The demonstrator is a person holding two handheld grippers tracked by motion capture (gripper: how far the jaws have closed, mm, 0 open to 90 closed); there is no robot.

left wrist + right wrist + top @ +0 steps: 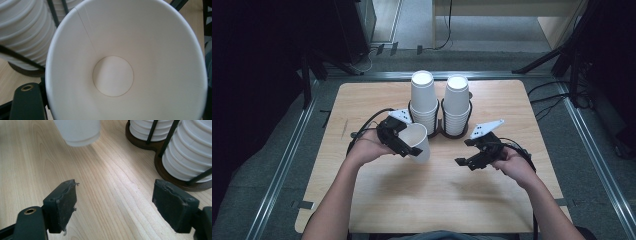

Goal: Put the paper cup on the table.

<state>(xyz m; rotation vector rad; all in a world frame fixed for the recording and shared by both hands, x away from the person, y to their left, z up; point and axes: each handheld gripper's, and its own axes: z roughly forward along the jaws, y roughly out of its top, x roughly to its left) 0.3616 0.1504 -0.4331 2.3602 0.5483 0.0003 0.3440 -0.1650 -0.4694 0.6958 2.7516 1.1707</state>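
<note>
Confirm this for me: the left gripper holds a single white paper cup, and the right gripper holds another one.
Not quite. The left gripper does hold a single white paper cup, but the right gripper holds nothing. The right gripper view shows its jaws apart, with bare wooden table between them.

Table (377, 210): bears the holder at its far middle.
Holder (439, 134): two cup stacks side by side, left stack (423, 97), right stack (457, 102).
Single cup (417, 142): just before the left stack, in the left gripper (404, 145).
Right gripper (469, 152): before the right stack, apart from it.
</note>
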